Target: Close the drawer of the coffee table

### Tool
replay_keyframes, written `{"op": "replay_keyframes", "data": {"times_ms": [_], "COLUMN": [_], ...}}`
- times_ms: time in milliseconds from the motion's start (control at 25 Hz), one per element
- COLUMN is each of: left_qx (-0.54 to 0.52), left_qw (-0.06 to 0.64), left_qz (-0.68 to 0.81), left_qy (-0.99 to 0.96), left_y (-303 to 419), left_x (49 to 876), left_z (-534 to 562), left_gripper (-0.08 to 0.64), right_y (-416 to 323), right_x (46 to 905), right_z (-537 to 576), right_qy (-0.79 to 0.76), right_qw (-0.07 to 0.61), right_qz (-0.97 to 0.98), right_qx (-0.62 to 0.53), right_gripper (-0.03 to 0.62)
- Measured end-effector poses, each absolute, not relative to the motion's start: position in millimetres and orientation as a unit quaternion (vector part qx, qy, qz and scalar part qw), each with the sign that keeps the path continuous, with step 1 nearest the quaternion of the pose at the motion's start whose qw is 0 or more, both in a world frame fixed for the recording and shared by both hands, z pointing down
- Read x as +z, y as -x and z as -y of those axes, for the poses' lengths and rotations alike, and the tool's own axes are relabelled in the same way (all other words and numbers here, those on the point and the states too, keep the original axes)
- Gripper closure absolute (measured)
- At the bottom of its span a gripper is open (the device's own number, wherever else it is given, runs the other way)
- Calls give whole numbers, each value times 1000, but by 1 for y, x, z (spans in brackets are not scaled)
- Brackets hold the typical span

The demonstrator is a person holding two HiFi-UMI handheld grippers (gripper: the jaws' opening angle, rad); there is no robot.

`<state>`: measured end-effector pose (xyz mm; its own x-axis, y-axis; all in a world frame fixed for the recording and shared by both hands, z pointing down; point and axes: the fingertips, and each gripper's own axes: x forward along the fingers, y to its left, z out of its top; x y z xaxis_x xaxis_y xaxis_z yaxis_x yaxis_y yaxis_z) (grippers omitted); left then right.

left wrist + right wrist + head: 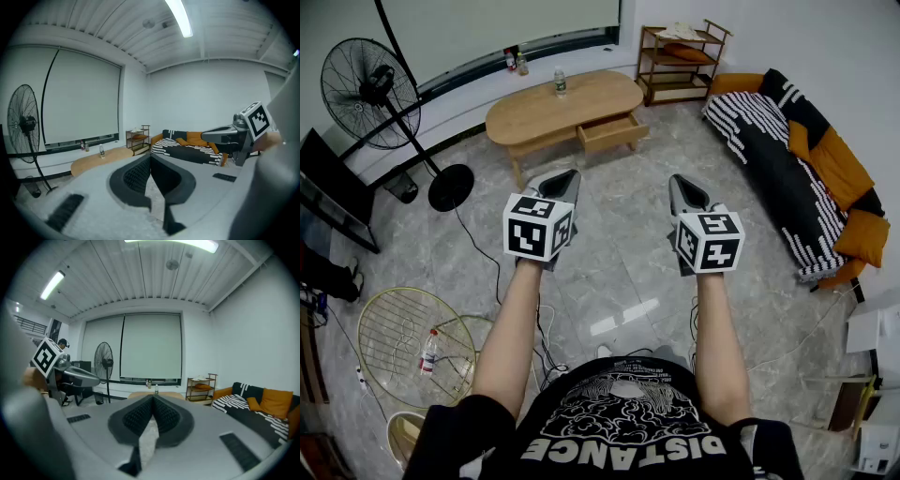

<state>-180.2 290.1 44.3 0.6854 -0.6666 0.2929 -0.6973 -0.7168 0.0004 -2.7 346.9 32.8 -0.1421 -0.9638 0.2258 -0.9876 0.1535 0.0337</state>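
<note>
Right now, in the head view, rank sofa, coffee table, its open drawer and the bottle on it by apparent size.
1. sofa
2. coffee table
3. drawer
4. bottle
The sofa sits nearer, so its lead is unsure.

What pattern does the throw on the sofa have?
Black and white stripes. The throw shows best in the head view.

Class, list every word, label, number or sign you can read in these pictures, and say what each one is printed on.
"DISTANCE": white print, seen upside down, on the person's black T-shirt.
Left marker cube and right marker cube: black-and-white square patterns, no letters.
Clear plastic bottle on the oval wooden coffee table: label too small to read.
</note>
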Motion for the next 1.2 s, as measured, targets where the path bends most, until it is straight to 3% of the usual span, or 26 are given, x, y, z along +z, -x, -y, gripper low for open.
{"op": "replay_keyframes", "data": {"times_ms": [560,1200], "left_qx": [137,142], "left_qw": [58,56], "left_qz": [359,358], "left_qy": [-921,-921], "left_y": [178,151], "left_x": [52,59], "left_z": [-274,-235], "left_gripper": [558,558], "right_y": [4,-15], "right_x": [43,49], "right_z": [-332,-289], "right_qy": [-660,-645], "right_qw": [92,90], "right_qz": [742,755], "right_qx": [67,71], "right_gripper": [545,416]}}
